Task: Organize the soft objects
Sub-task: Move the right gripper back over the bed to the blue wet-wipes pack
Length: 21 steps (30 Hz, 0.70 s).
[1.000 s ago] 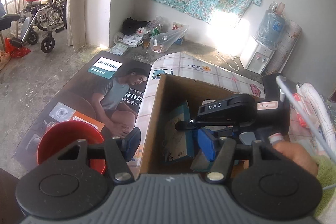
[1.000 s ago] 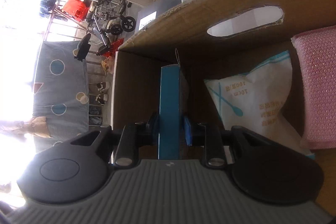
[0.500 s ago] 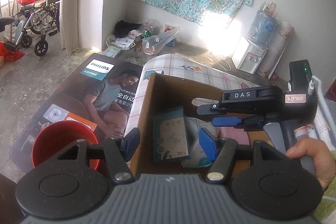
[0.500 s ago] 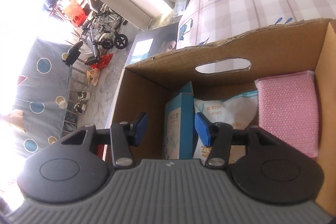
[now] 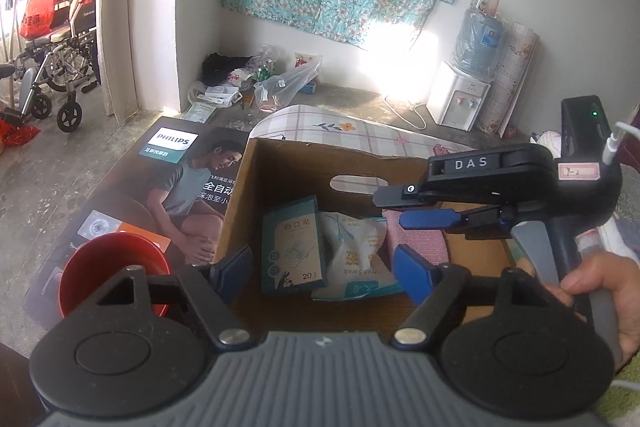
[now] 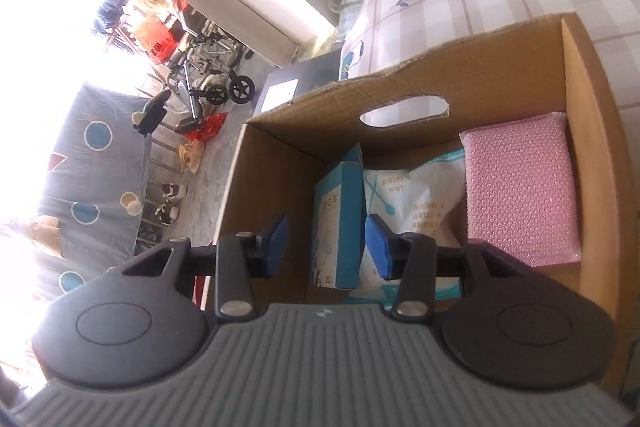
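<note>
An open cardboard carton [image 5: 288,167] [image 6: 400,75] holds a teal plaster box [image 5: 292,247] [image 6: 340,227] standing on edge, a white cotton swab bag [image 5: 352,251] [image 6: 412,195] and a pink sponge [image 5: 420,239] [image 6: 524,187]. My left gripper [image 5: 324,273] hovers above the carton's near edge. Its jaws are opening and nothing is between them. My right gripper [image 6: 327,243] [image 5: 400,207] hangs over the carton from the right. Its jaws are closing slightly. The teal box lies below their gap, and neither pad touches it.
A red bowl [image 5: 108,267] sits left of the carton on a flat printed box [image 5: 168,167]. A checked cloth [image 5: 340,127] lies under the carton. A water dispenser [image 5: 460,99] stands at the far wall, a wheelchair [image 5: 52,67] at the left. A hand [image 5: 600,287] holds the right gripper.
My right gripper let go of the teal box and rose out of the carton. The box now stands free inside. My left gripper's jaws spread wider and it drew back a little.
</note>
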Tool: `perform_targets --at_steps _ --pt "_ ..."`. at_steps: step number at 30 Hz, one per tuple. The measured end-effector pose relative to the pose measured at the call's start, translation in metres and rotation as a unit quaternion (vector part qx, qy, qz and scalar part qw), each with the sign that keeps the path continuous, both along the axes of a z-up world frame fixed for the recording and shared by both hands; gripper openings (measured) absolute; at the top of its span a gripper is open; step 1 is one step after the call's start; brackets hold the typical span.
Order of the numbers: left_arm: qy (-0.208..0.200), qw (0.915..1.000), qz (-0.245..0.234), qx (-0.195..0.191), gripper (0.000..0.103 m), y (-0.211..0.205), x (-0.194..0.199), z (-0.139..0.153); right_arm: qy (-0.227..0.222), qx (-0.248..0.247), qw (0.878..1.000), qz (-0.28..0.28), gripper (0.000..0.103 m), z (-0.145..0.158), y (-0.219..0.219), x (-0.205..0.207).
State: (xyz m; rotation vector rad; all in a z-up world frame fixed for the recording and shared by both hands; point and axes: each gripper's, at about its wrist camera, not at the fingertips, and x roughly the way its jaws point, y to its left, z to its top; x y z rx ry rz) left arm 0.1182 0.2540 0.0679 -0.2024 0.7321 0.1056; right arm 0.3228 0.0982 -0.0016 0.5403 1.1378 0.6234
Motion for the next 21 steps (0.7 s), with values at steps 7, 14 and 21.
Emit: perform_targets --at_steps 7,14,21 --pt "-0.032 0.9974 -0.063 -0.014 0.084 -0.057 -0.027 0.01 -0.08 0.051 0.995 -0.039 0.047 0.054 -0.097 -0.085" --pt "-0.053 0.9885 -0.138 -0.033 0.086 -0.128 -0.05 0.009 -0.136 0.023 0.984 -0.114 0.05 0.061 -0.201 -0.18" --pt "-0.048 0.9743 -0.217 -0.038 0.086 -0.202 -0.058 -0.004 -0.156 -0.031 0.969 -0.189 0.052 0.055 -0.289 -0.254"
